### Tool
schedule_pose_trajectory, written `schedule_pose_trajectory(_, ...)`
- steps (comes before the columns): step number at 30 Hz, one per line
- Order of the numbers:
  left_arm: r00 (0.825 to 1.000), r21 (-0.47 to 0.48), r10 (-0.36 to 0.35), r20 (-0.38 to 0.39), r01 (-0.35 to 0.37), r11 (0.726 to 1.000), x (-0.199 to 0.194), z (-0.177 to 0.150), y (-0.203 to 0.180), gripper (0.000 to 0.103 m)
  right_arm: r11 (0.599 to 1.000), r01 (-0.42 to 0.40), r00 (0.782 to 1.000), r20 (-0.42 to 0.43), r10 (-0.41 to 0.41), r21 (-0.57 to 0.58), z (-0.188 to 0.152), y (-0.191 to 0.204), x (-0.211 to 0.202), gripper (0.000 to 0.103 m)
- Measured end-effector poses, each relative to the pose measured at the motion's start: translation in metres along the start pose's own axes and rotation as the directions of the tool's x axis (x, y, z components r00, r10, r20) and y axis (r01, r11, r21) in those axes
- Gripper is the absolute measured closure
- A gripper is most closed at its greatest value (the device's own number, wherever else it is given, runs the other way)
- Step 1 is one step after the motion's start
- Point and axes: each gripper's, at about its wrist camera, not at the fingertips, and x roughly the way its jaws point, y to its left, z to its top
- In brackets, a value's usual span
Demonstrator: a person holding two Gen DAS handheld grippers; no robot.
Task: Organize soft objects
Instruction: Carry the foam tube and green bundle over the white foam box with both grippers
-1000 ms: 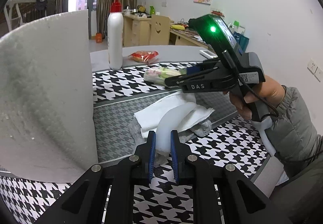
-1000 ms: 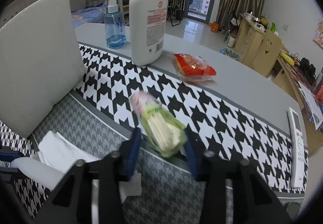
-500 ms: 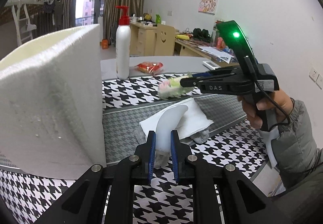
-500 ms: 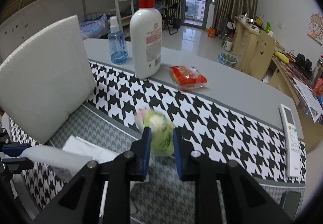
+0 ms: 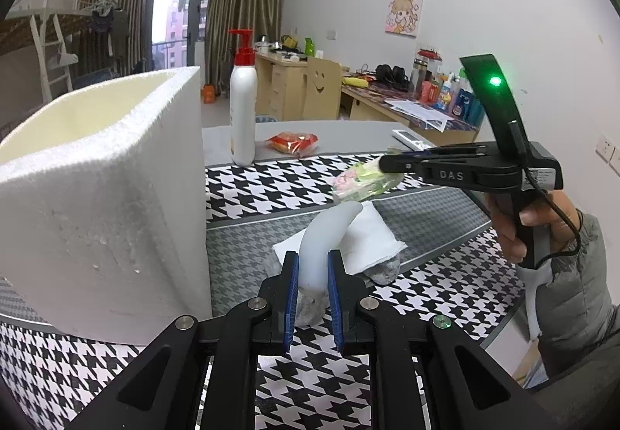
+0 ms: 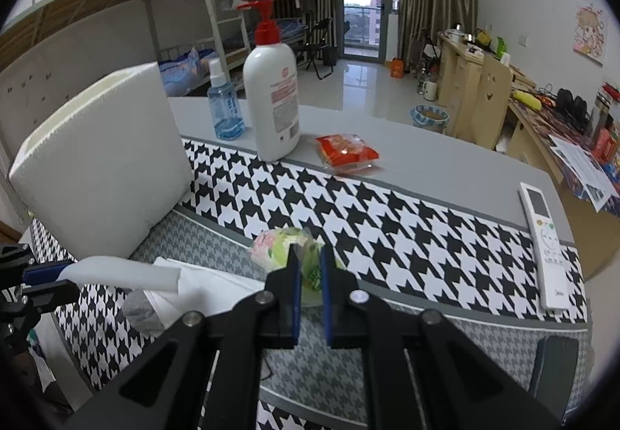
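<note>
soft objects wait beside the white foam box (image 5: 100, 174) at frame left, likely their destination. left gripper (image 5: 313, 275) jaws pinch a white foam strip (image 5: 325, 236) mid-frame; right gripper (image 6: 309, 271) jaws clamp a green tissue packet (image 6: 279, 249), both lifted off the bench.

lotion bottle (image 6: 272, 96), spray bottle (image 6: 224, 108), remote (image 6: 542, 232)

Foam box (image 6: 104, 162) standing at the left end of the desk (image 6: 445, 174), on the runner (image 6: 387, 220). Behind it, toward the far edge: spray bottle (image 6: 224, 108), then pump bottle (image 6: 273, 96) just beside, then snack packet (image 6: 346, 152) nearby. Remote (image 6: 542, 240) near the right edge. Folded tissue (image 5: 364, 240) on the runner beside the box, near the front edge, lying over a sock (image 5: 381, 269).
</note>
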Motion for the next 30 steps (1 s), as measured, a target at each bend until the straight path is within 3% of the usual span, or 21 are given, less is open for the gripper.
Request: schedule_pose_trajectory(30, 0.994, 0.068, 0.019, 0.111, -0.027, 0.997, -0.024, 0.04, -0.022, 0.087, 0.991, -0.011, 0.979, 0.205, -0.017, 0.132, -0.007, -0.01, -0.077, 0.092)
